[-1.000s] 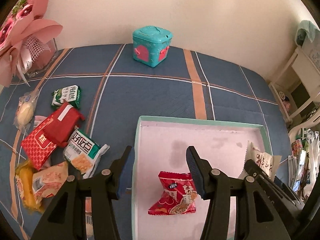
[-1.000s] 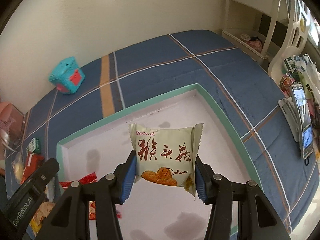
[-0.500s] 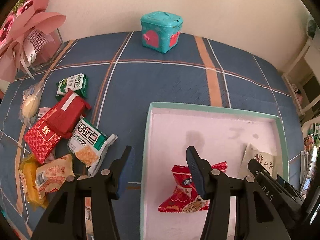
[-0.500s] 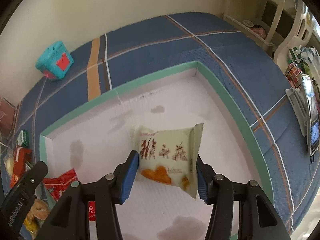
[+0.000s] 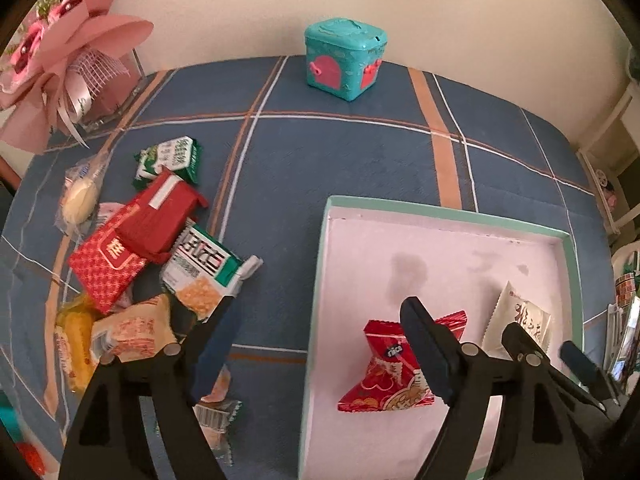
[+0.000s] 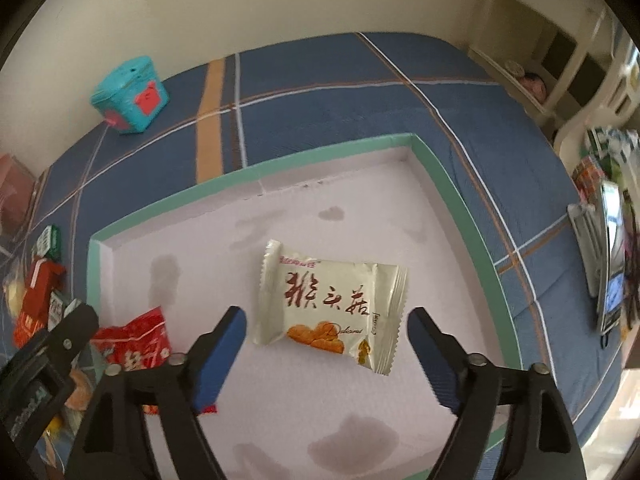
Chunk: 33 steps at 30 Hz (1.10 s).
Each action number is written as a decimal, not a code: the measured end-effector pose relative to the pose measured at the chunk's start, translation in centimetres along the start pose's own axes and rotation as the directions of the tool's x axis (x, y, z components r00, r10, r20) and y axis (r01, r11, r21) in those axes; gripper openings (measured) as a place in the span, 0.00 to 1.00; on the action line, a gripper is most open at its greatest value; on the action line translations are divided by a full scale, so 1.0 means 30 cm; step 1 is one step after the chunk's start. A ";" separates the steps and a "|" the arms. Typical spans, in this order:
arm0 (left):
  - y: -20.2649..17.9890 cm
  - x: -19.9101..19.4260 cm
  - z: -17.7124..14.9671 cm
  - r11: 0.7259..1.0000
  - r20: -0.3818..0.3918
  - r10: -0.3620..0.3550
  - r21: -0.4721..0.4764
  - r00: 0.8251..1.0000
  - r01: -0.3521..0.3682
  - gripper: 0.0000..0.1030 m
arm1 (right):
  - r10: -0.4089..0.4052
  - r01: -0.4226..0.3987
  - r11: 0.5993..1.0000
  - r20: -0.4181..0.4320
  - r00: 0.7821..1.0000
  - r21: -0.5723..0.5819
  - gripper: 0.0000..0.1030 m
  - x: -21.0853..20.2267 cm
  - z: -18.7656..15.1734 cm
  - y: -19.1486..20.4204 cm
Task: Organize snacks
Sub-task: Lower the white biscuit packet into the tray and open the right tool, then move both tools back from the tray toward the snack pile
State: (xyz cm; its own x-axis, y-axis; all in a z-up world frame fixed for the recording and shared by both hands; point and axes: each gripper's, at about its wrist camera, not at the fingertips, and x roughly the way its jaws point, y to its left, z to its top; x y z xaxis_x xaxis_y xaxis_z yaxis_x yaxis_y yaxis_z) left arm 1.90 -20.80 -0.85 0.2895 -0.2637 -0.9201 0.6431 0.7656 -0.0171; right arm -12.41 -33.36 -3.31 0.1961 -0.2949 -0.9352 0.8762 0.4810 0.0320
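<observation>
1. The scene was a blue plaid cloth [image 5: 340, 168] spread up to a cream wall, with a teal toy box [image 5: 345, 62] at 12 o'clock in the left wrist view and a pink bouquet [image 5: 60, 60] at 10 o'clock.

2. A shallow tray [image 6: 448, 184] with a green rim and pale pink floor lay on the cloth and filled the middle of the right wrist view; in the left wrist view it sat at 4 o'clock.

3. A heap of snacks [image 5: 132, 256] still waited on the cloth at 8 to 9 o'clock in the left wrist view, well apart from the tray: a red packet, green-and-white packets, an orange one and a yellow one.

4. The right gripper [image 6: 326, 354] stood wide and empty. Half a second earlier its jaws had pinched the cream biscuit packet [image 6: 332, 300]; by this moment the packet lay flat on the tray floor, just ahead of the jaws and touching neither. That snack was delivered.

5. The left gripper [image 5: 320, 352] also stood wide and held nothing. Over the last second it had swung toward 9 o'clock, so the heap had come closer under its left finger [image 5: 216, 348].

6. The red snack bag [image 5: 396, 368] lay inside the tray at its near left, partly behind the left gripper's right finger.

7. Judged from this, two snacks were in the tray, most remained outside, and the left gripper seemed headed for the heap.
</observation>
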 end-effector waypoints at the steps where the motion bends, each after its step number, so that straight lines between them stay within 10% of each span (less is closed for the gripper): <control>1: 0.001 -0.006 0.000 1.000 0.006 0.010 0.004 1.000 -0.010 0.83 | -0.001 0.001 1.000 0.004 1.000 -0.013 0.94 -0.009 -0.002 0.005; 12: 0.051 -0.020 -0.025 0.993 0.051 0.115 -0.004 0.992 -0.115 0.98 | 0.004 -0.002 0.999 0.045 0.999 -0.051 1.00 -0.078 -0.019 0.006; 33: 0.162 -0.151 -0.157 0.997 0.174 0.079 -0.031 0.982 -0.075 0.98 | 0.179 -0.170 0.983 0.142 0.974 -0.073 1.00 -0.208 -0.141 0.067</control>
State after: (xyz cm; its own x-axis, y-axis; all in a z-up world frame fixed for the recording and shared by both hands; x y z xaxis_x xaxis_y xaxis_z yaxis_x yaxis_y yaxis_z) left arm 0.39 -13.12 1.40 0.4587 -0.3005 -0.8363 0.5976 0.8008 0.0400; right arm -13.73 -27.07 1.10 0.4103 -0.3183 -0.8546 0.7957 0.5827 0.1650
